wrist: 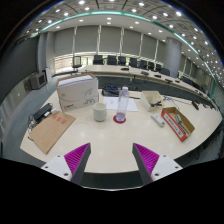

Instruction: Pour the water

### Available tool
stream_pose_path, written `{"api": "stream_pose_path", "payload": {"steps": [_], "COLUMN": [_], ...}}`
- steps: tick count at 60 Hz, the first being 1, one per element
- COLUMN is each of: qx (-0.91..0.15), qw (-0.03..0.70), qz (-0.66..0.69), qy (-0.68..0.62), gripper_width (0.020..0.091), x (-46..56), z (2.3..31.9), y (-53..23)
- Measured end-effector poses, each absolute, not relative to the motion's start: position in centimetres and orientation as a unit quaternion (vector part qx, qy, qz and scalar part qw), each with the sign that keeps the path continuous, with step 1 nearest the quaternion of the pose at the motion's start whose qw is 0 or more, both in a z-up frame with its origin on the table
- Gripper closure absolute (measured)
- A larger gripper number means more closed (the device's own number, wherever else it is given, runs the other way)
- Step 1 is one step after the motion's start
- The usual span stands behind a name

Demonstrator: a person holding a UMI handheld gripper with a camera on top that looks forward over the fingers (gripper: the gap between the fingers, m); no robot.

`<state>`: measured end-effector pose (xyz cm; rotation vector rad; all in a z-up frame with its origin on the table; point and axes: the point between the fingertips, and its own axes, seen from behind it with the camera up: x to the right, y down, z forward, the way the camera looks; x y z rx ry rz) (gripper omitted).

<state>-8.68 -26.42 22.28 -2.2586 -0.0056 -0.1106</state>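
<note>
Gripper view: gripper fingers spread wide, holding nothing, with a small white cup and clear plastic bottle well beyond them on the cream table

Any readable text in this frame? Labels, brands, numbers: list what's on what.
None legible.
White box: markings, if any, too small to read.
Red-orange package: print blurred, unreadable.
Clear bottle and white cup: no readable label.
Hand-held gripper open, short of the table; nothing between its fingers.
</note>
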Motion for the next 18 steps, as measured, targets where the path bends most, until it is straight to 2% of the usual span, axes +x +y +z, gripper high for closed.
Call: {"api": "stream_pose_path", "payload": {"steps": [18], "qx": [-0.903], "qw": [0.427], "qz": [-0.038], "qy": [-0.019], "gripper_width": [0.0248], "x": [-8.4], "z": [22.8], "y": [-28.3]}}
